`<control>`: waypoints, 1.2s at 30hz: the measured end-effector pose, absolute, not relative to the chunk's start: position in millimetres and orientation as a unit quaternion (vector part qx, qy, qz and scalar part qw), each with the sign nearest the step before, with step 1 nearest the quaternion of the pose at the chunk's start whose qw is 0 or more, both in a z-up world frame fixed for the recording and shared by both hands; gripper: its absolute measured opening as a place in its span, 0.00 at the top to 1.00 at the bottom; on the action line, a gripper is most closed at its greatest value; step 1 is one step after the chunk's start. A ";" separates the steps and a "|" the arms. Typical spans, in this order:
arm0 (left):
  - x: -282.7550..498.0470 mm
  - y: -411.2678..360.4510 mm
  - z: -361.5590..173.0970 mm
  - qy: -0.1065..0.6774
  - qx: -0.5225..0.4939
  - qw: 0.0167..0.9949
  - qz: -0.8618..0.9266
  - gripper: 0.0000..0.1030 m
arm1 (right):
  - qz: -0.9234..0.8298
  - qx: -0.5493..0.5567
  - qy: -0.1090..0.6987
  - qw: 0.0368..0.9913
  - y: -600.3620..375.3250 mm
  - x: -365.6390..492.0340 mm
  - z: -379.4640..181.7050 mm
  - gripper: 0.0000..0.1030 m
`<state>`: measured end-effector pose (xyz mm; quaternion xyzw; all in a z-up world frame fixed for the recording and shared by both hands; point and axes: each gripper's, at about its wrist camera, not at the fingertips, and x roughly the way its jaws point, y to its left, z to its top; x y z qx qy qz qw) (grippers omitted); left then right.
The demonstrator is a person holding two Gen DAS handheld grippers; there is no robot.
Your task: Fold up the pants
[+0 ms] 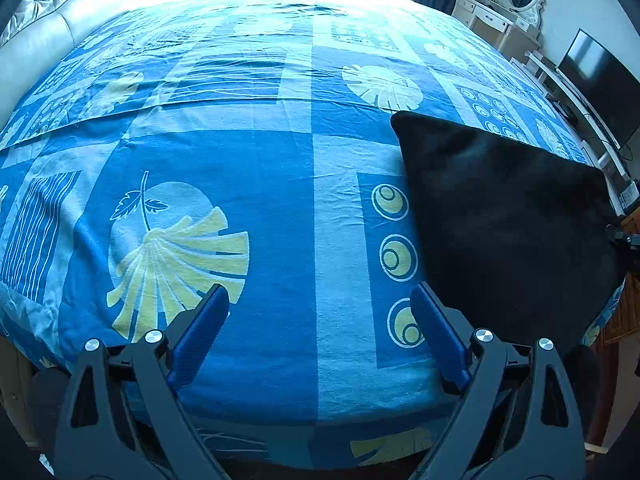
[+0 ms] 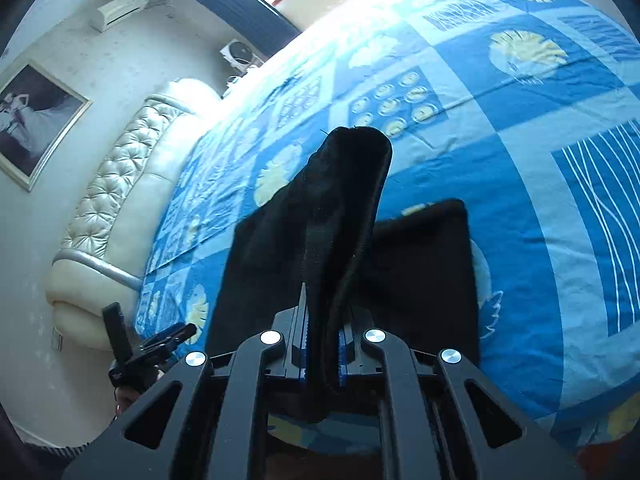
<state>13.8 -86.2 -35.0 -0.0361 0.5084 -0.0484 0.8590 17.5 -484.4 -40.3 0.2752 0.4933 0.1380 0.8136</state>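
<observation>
Black pants lie folded on the right side of the bed, at the near edge. My left gripper is open and empty above the bedsheet, left of the pants. In the right wrist view my right gripper is shut on a fold of the black pants and lifts it above the rest of the cloth, which lies flat on the bed. The left gripper shows small at the lower left of that view. A bit of the right gripper shows at the pants' right edge.
The bed has a blue sheet with yellow leaf and circle prints. A padded cream headboard runs along one side. A white dressing table with mirror and a television stand at the far right.
</observation>
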 end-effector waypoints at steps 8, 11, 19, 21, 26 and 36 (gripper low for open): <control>7.4 -115.8 -33.0 0.498 -0.004 0.865 -0.066 0.11 | 0.144 0.367 0.464 0.793 -506.1 7.1 -87.3 0.90; 5.6 -122.8 -32.1 0.496 0.003 0.865 -0.072 0.11 | 0.147 0.380 0.457 0.791 -508.6 6.4 -89.3 0.91; 1.3 -129.7 -29.7 0.494 0.007 0.866 -0.079 0.11 | 0.150 0.400 0.446 0.787 -512.6 1.2 -90.3 0.90; 0.7 -129.8 -29.5 0.494 0.007 0.866 -0.079 0.11 | 0.149 0.404 0.445 0.785 -513.1 0.0 -90.0 0.90; 0.1 -130.1 -29.4 0.494 0.008 0.866 -0.078 0.11 | 0.148 0.415 0.446 0.779 -522.9 -4.2 -91.9 0.88; 0.7 -130.9 -34.9 0.507 -0.008 0.857 -0.086 0.11 | 0.104 0.416 0.430 0.795 -548.0 -26.1 -70.7 0.31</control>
